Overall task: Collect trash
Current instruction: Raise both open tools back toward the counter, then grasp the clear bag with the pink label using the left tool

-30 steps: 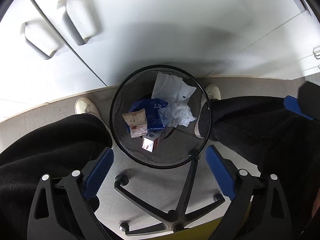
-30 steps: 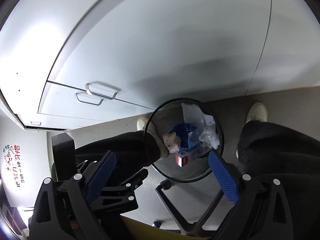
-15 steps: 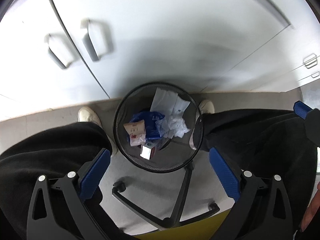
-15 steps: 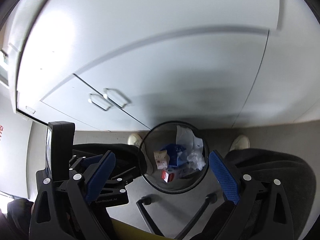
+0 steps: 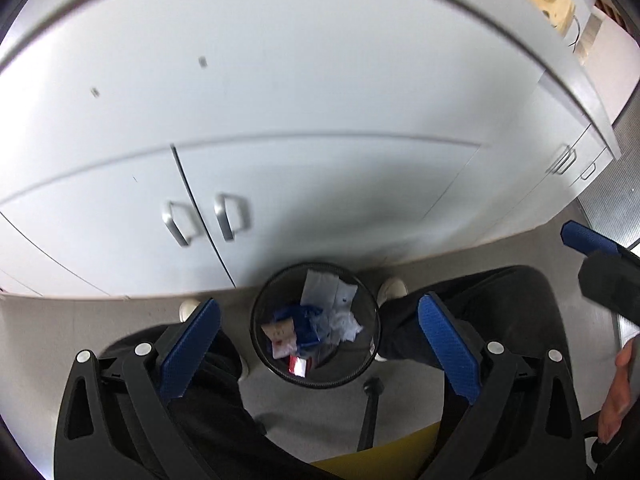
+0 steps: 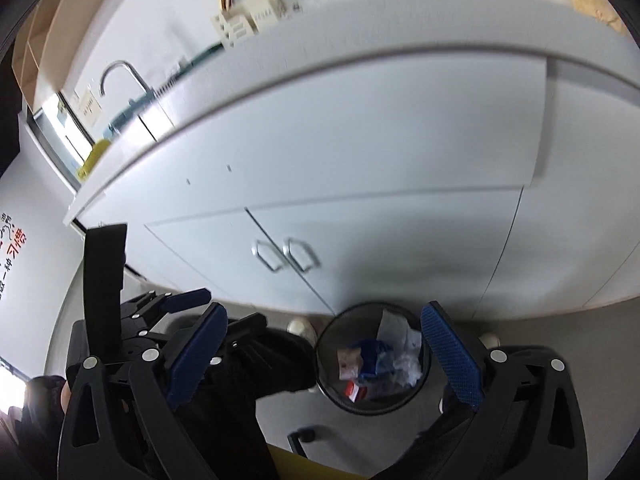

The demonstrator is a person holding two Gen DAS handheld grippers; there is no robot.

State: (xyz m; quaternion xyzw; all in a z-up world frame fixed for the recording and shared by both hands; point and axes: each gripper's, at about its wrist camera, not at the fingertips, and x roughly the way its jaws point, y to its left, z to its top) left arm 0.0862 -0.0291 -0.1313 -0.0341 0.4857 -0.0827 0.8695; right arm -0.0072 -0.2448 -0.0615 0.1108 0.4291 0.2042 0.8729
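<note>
Both empty — left gripper point(image 5: 316, 344) and right gripper point(image 6: 320, 354) spread wide, well above the mesh bin point(image 5: 316, 376) on the floor between the person's shoes, trash point(image 5: 316, 324) inside. Next: up toward the surface point(image 6: 360, 36), spread, scanning for litter.

White cabinet doors point(image 5: 304, 184) with paired metal handles point(image 5: 230, 216) rise under a pale countertop point(image 6: 360, 44). On that countertop, a curved faucet point(image 6: 120, 76) stands at the left, cream boxes point(image 6: 248, 20) farther right. Below the doors, grey floor point(image 5: 320, 412) carries a black chair leg point(image 5: 370, 412) and a yellow seat edge point(image 5: 384, 452).
</note>
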